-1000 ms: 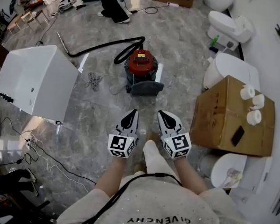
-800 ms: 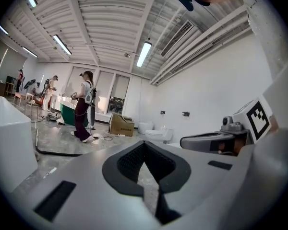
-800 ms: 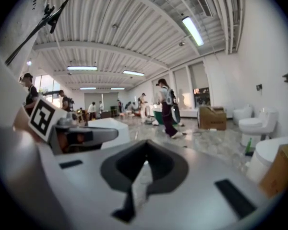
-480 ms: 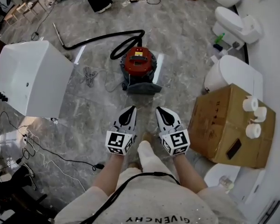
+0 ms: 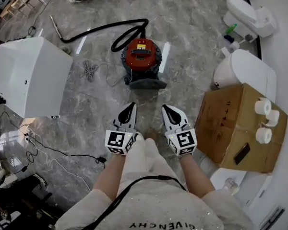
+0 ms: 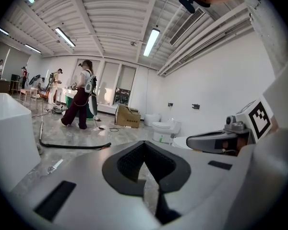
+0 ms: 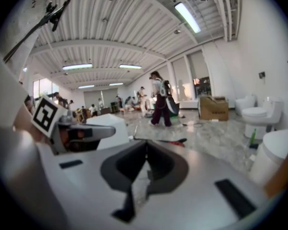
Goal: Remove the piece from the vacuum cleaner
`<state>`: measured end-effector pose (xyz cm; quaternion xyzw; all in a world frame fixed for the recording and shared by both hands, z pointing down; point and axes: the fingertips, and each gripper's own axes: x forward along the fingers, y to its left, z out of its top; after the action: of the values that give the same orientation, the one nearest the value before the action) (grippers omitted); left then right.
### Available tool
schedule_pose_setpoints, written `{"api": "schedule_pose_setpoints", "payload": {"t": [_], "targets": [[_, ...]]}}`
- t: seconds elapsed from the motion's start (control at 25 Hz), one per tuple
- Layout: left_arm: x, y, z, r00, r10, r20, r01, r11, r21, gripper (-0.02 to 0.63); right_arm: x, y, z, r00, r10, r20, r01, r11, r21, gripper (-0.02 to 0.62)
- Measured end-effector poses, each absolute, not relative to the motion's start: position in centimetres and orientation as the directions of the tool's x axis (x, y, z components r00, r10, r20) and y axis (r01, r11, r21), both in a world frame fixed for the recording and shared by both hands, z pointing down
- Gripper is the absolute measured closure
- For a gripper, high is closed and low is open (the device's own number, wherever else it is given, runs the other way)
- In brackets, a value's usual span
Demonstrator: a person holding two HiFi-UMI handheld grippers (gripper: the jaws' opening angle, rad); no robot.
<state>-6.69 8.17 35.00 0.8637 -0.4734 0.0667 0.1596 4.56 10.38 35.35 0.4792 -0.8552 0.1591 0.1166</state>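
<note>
I see the red vacuum cleaner [image 5: 142,55] standing on the floor [image 5: 192,56], with a grey part [image 5: 147,84] on its near side. My left gripper [image 5: 130,106] and right gripper [image 5: 167,109] hang near it, side by side, jaws pressed together on nothing.

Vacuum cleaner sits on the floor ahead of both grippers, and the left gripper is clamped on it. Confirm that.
Wrong. The left gripper is shut on nothing, short of the vacuum cleaner; the head view shows floor between them. The rest holds.
</note>
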Motion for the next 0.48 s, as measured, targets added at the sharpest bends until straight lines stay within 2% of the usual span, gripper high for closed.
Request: {"api": "schedule_pose_setpoints", "payload": {"t": [0.48], "targets": [[-4.3, 2.0, 39.4, 0.637, -0.701, 0.321, -0.771, -0.586, 0.25, 0.586, 4.9, 6.0, 40.2, -0.478, -0.752, 0.454, -0.876, 0.447, -0.182, 0.583]]}}
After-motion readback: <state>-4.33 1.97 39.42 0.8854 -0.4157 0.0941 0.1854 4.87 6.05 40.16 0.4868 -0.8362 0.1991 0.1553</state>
